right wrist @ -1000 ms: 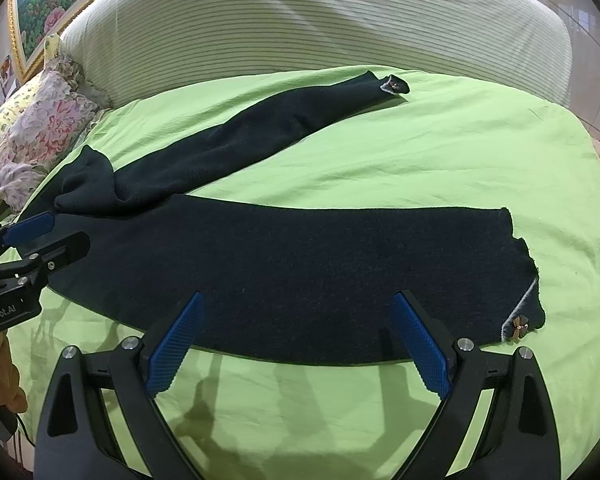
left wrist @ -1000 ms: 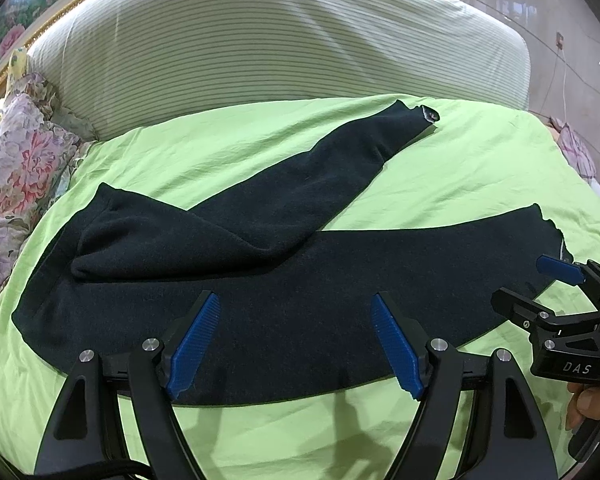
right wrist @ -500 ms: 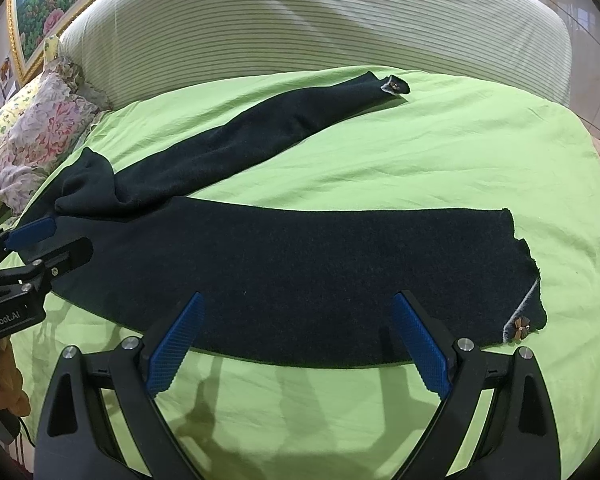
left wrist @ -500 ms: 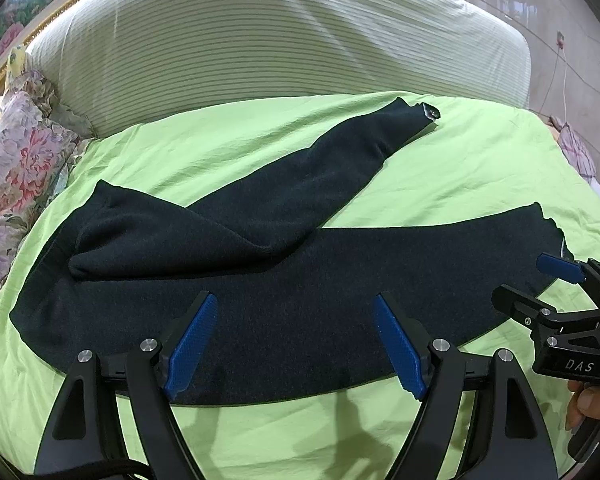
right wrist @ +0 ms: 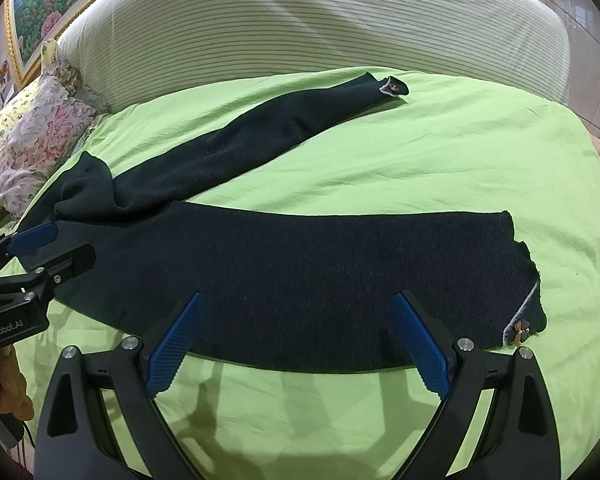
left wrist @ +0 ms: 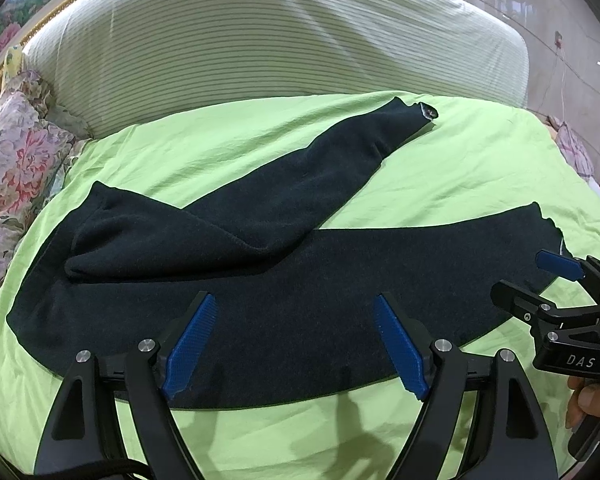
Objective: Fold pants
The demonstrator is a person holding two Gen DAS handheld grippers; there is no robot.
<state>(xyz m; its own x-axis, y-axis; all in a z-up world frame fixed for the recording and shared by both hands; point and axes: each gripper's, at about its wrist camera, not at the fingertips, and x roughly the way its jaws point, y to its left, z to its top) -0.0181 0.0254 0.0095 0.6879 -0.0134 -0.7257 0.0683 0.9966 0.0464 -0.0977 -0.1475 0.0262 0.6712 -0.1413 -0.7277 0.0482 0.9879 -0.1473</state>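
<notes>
On the green bed [left wrist: 452,168] the dark pants [left wrist: 300,304] lie flat, legs splayed apart, one leg angled toward the striped headboard [left wrist: 276,40]. My left gripper [left wrist: 296,344] and right gripper [right wrist: 300,344] hover at the near edge, jaws spread, gripping nothing.
</notes>
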